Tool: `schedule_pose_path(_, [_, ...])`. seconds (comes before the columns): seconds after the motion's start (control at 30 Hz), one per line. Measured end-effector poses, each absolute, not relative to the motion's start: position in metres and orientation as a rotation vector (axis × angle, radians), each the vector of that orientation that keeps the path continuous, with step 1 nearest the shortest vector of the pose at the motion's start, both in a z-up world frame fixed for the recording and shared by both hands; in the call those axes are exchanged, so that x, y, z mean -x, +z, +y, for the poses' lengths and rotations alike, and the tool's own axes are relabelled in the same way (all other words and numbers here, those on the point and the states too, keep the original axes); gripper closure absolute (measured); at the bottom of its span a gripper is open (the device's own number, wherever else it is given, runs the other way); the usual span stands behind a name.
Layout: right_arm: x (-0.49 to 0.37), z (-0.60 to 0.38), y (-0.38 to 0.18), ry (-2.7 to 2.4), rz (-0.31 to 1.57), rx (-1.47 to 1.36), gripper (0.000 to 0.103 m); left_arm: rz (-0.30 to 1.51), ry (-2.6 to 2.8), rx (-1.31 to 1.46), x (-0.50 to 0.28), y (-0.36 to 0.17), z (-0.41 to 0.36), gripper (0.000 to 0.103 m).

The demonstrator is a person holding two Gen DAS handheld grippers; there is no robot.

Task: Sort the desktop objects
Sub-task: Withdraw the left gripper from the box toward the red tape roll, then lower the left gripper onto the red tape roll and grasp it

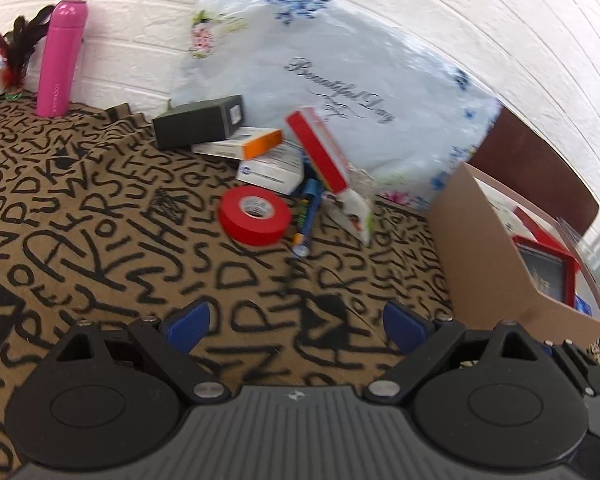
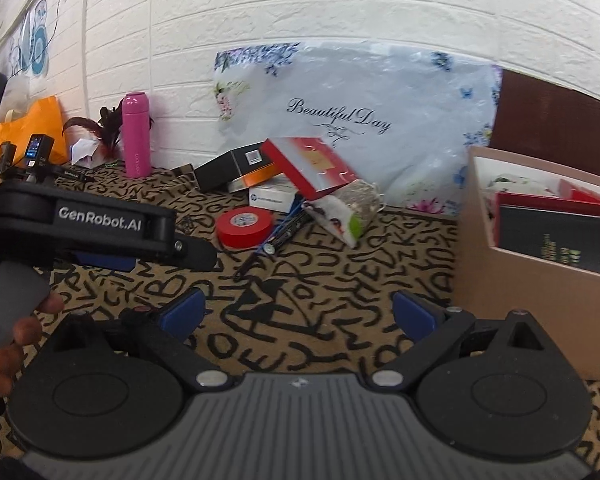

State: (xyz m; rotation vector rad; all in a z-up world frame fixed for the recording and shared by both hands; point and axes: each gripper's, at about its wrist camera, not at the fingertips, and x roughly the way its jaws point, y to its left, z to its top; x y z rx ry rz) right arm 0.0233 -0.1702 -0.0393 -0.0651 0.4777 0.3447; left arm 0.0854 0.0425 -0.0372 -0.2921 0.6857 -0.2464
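Both grippers' jaws gape empty; the red tape roll (image 1: 255,215) lies flat dead ahead of the left gripper (image 1: 296,322), nearer than the right gripper (image 2: 298,316).

Left wrist view: motion blur softens the pile; print on the white carton (image 1: 270,170) at 12 o'clock is unreadable. The pen (image 1: 306,216) is partly hidden under the red box (image 1: 318,150). The pink cardboard box (image 1: 500,264) at 3 o'clock is cut off by the frame edge.

Right wrist view: the left tool (image 2: 172,258) at 9 o'clock is cut off at the left edge. The black box (image 2: 236,164) hides part of the orange-ended carton (image 2: 256,178). Lettering on the pink bottle (image 2: 136,136) is too small to read.
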Motion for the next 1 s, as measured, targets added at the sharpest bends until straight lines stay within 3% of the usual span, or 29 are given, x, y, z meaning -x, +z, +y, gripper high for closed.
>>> schedule_pose_path(0.23, [-0.059, -0.139, -0.041, 0.41, 0.467, 0.065, 0.008, 0.695, -0.233, 0.326, -0.123, -0.04, 0.067, 0.01])
schedule_pose_path(0.3, [-0.072, -0.13, -0.042, 0.434, 0.466, 0.068, 0.016, 0.694, -0.235, 0.333, -0.135, -0.041, 0.072, 0.011])
schedule_pose_path(0.5, [-0.106, -0.101, -0.049, 0.498, 0.463, 0.094, 0.022, 0.721, -0.274, 0.359, -0.175, -0.049, 0.082, 0.032])
schedule_pose_path(0.83, [-0.158, -0.071, -0.068, 0.529, 0.51, 0.116, 0.025, 0.787, -0.28, 0.354, -0.227, -0.073, 0.083, 0.064])
schedule_pose_path(1.0, [-0.178, -0.064, -0.077, 0.521, 0.532, 0.129, 0.025, 0.784, -0.302, 0.348, -0.24, -0.079, 0.078, 0.065])
